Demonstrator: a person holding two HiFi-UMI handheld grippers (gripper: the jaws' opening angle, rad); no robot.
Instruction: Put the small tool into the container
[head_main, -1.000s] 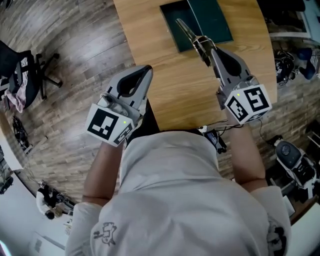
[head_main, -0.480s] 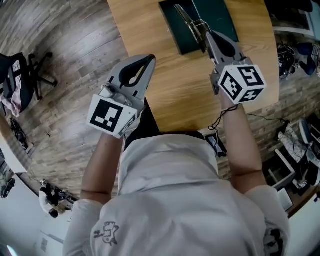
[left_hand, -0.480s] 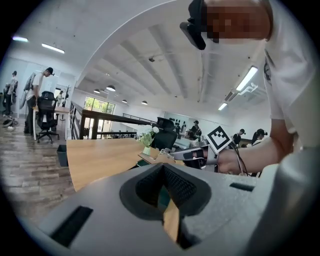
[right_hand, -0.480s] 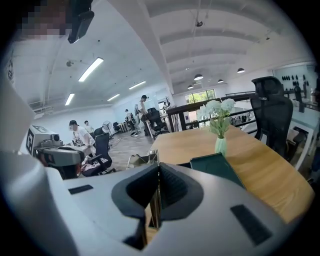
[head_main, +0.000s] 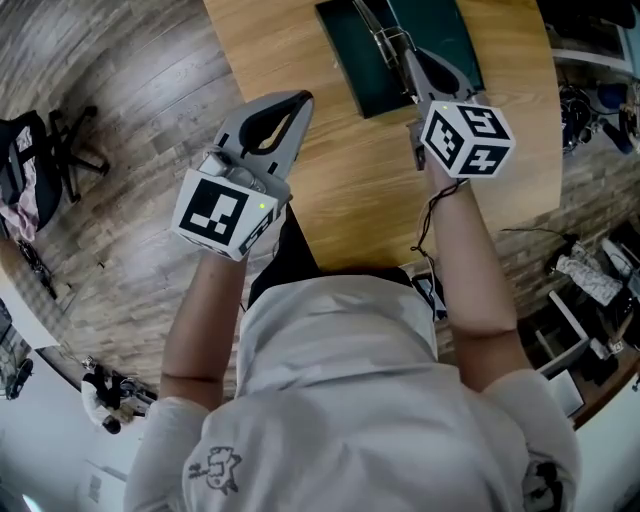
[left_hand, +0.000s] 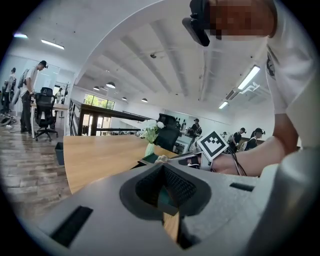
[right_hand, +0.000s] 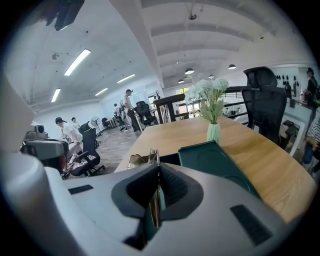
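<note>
We are gripping the small tool (head_main: 378, 30) in the right gripper (head_main: 408, 62), whose jaws are pressing together on its thin metal body; in the right gripper view the bright strip is sitting upright between the pads, with its end poking out just past the tips (right_hand: 151, 159). In the head view the tool is reaching forward from the jaws over the dark green container (head_main: 345, 65), which is lying on the far part of the wooden table (head_main: 350, 170); we cannot tell whether the metal is touching the container or hanging just above it. The right gripper view is showing the container (right_hand: 215, 160) directly ahead of the jaws, and beyond it a pale green vase (right_hand: 213, 132) of white flowers is standing upright on the tabletop, well apart from the tool. We are holding the left gripper (head_main: 298, 100) at the near left edge of the table, well apart from the container, its jaws meeting at the tips with nothing between them, as the left gripper view is also showing (left_hand: 162, 166). An office chair (head_main: 60, 150) is standing on the wooden floor (head_main: 130, 70) to our left.
</note>
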